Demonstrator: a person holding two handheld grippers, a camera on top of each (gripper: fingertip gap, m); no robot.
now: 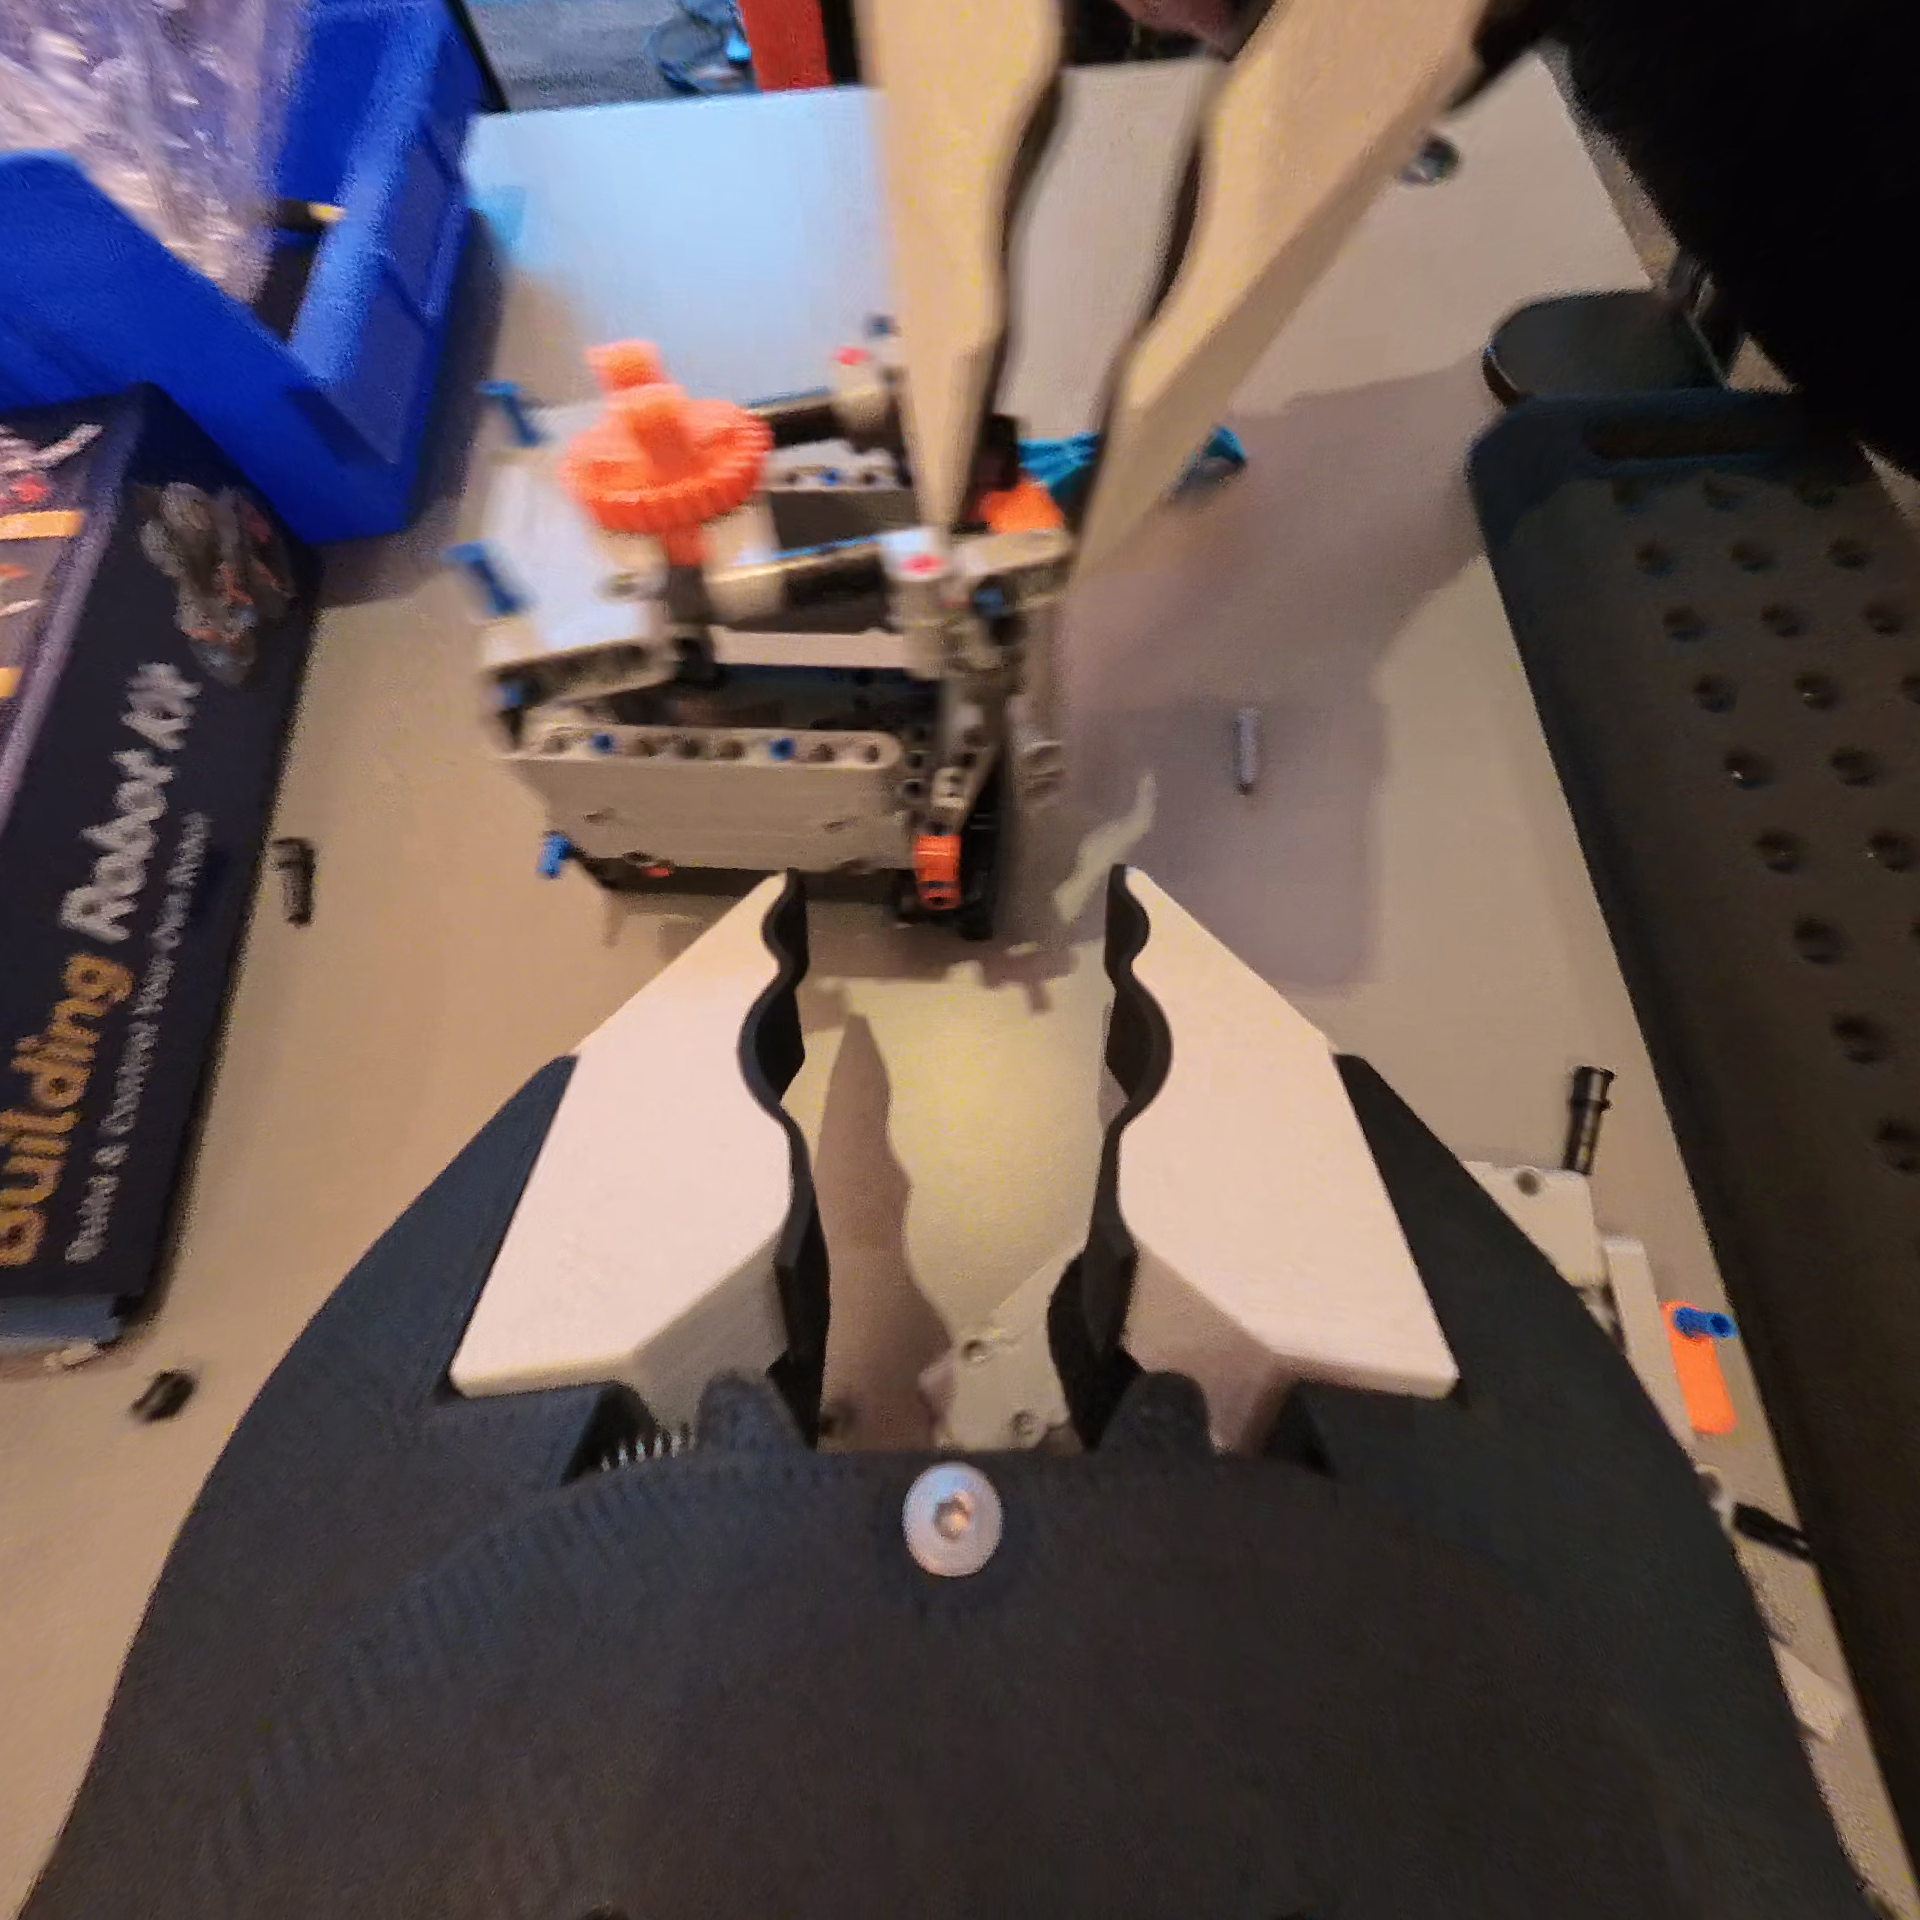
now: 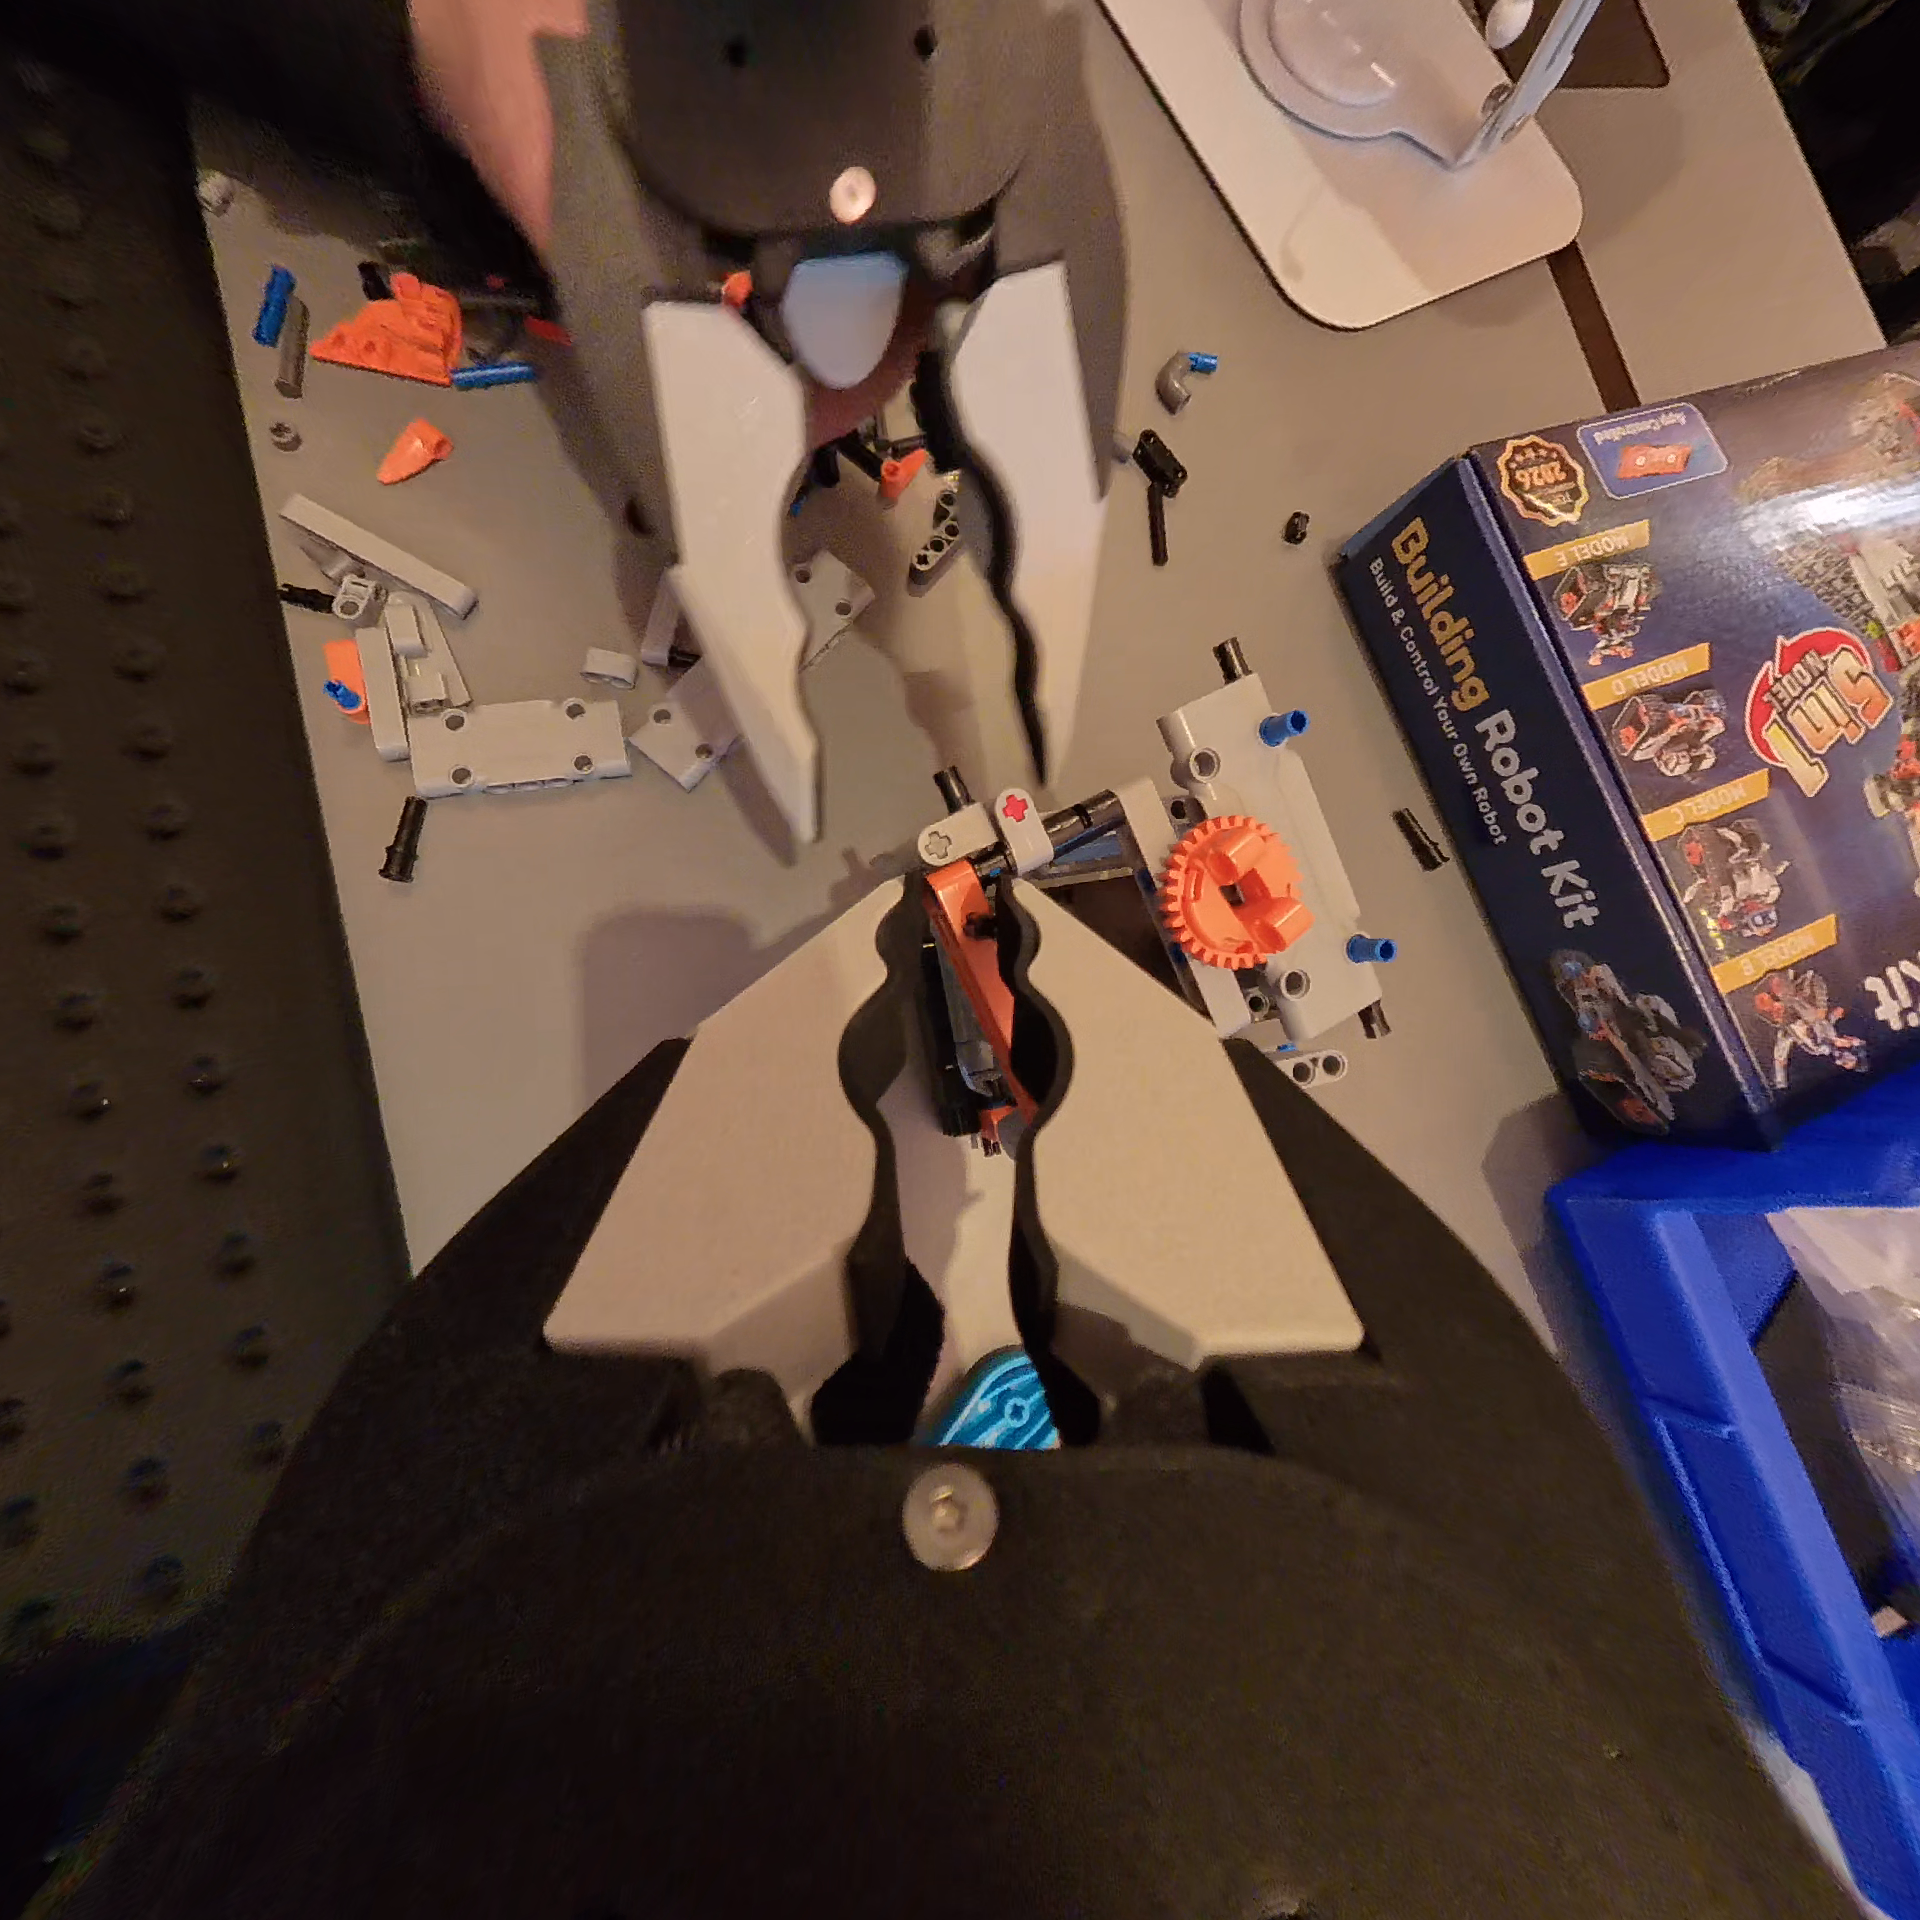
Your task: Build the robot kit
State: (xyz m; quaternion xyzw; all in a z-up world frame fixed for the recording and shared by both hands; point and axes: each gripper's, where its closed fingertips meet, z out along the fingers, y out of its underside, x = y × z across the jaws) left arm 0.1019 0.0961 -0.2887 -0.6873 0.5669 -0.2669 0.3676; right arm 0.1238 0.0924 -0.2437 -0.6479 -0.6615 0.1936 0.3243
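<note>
A grey building-brick model (image 1: 727,769) with an orange gear (image 1: 665,457) on top stands on the grey table. My left gripper (image 1: 956,894) is open and empty, with its tips just short of the model's near side. My right gripper (image 2: 964,896) reaches down from the far side and is shut on an orange beam (image 2: 971,987) at the model's (image 2: 1257,831) edge, beside the orange gear (image 2: 1231,883). In the left wrist view the right gripper (image 1: 1013,530) straddles this orange piece (image 1: 1023,509). The left gripper (image 2: 920,805) also shows open in the right wrist view.
A dark blue kit box (image 2: 1662,748) and a blue bin (image 2: 1714,1455) lie beside the model. Several loose grey, orange and black parts (image 2: 499,727) are scattered behind the left gripper. A black perforated mat (image 1: 1714,779) borders the table. A turquoise part (image 2: 992,1403) lies under the right gripper. Spacing between my two grippers at the tips: around 5 centimeters.
</note>
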